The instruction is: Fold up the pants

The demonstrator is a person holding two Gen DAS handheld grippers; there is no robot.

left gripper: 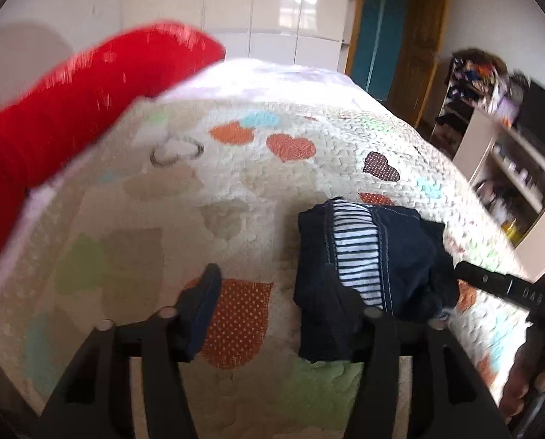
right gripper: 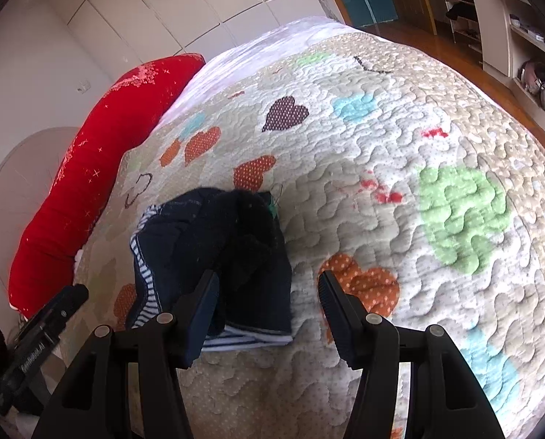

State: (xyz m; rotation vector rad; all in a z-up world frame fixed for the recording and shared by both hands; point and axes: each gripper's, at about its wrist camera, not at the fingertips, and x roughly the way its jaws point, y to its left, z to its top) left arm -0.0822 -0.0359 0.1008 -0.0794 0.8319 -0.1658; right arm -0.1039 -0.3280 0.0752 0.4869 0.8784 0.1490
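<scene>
The pants (left gripper: 400, 256) are a small dark navy bundle with a blue-and-white striped lining, lying folded on the heart-patterned quilt (left gripper: 235, 190). My left gripper (left gripper: 268, 311) hovers at the bundle's left edge. It is open: its right finger overlaps the cloth and only quilt shows between the jaws. In the right wrist view the pants (right gripper: 235, 248) lie low and left of centre. My right gripper (right gripper: 268, 311) is open over their near corner. Its left finger lies across the cloth, and its right pad stands apart from it, over an orange heart.
A long red pillow (right gripper: 89, 168) lies along the bed's far-left side. White wardrobe doors (right gripper: 162, 11) stand behind it. Open shelves (right gripper: 528, 44) with clutter and a wooden floor (right gripper: 437, 40) are on the right, past the bed's edge. A teal door (left gripper: 378, 33) is at the back.
</scene>
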